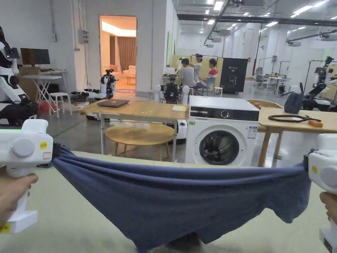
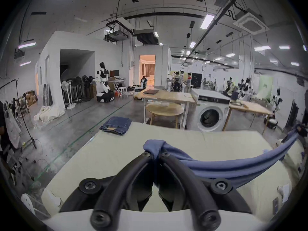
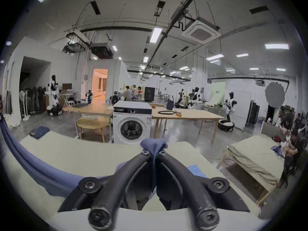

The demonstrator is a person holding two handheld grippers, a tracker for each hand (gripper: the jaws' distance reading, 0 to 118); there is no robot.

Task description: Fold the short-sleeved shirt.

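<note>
Stretching the blue shirt (image 1: 184, 201) taut above the near table (image 1: 72, 227), the left gripper (image 2: 155, 153) and right gripper (image 3: 154, 153) clamp its 2 ends, probably to smooth it for folding.

A white washing machine (image 1: 221, 131) is flanked by wooden tables (image 1: 144, 110) on a grey concrete floor (image 1: 75, 131), lit by ceiling strip lights (image 1: 218, 5).

Across the middle of my head view the shirt (image 1: 184, 201) hangs as a sagging curtain between both claws, barring passage there. Bare counter (image 1: 65, 214) lies open lower left; folded jeans (image 2: 116, 125) occupy its far-left corner in the left gripper view.
</note>
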